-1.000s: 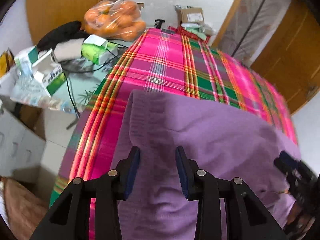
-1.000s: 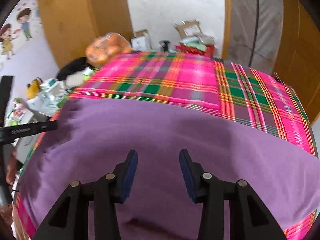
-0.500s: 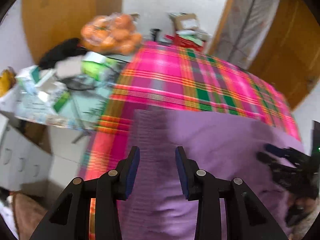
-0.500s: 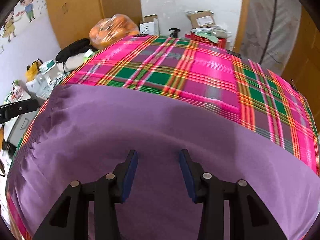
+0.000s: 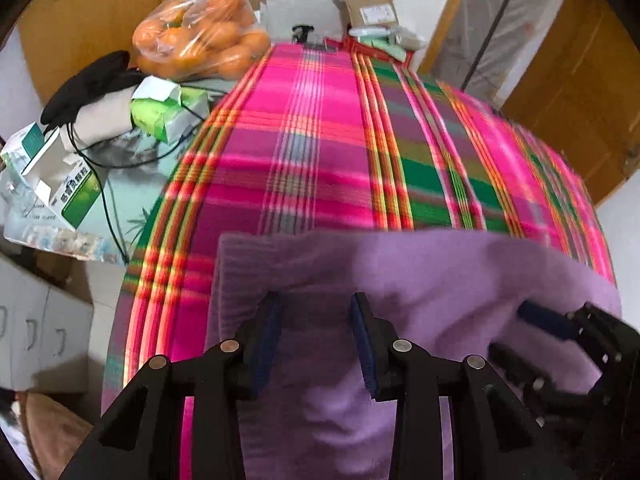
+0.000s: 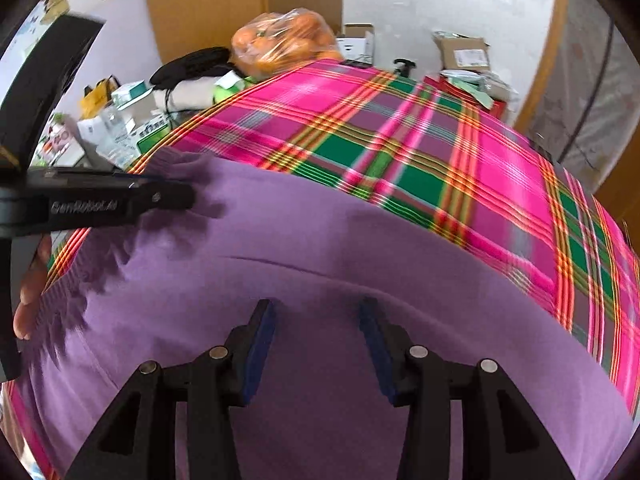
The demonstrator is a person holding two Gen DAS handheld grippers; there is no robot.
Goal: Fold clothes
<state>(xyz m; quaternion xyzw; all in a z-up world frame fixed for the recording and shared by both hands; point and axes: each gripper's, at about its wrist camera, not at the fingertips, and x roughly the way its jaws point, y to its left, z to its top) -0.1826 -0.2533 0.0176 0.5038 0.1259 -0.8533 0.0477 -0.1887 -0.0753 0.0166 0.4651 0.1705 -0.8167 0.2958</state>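
A purple knitted garment (image 5: 400, 276) (image 6: 320, 256) lies spread on a pink, green and orange plaid cloth (image 5: 320, 140) (image 6: 400, 140). My left gripper (image 5: 314, 340) hovers open over the garment's left end, near its ribbed edge, with only fabric showing between its fingers. The right gripper (image 6: 316, 344) stands open above the garment's near middle, holding nothing. In the left wrist view the right gripper (image 5: 532, 332) shows at the lower right over the fabric. In the right wrist view the left gripper (image 6: 160, 194) reaches in from the left, with a hand (image 6: 30, 292) behind it.
Left of the plaid cloth stands a cluttered side table with a bag of oranges (image 5: 200, 36) (image 6: 284, 44), green boxes (image 5: 168, 112), a black item and cables. Cardboard boxes (image 5: 372, 10) sit past the far end. Wooden doors stand at the right.
Both grippers stay open. The left view has swung back over the garment's left end, with the right gripper now closer in at the lower right; in the right view the left gripper reaches further in.
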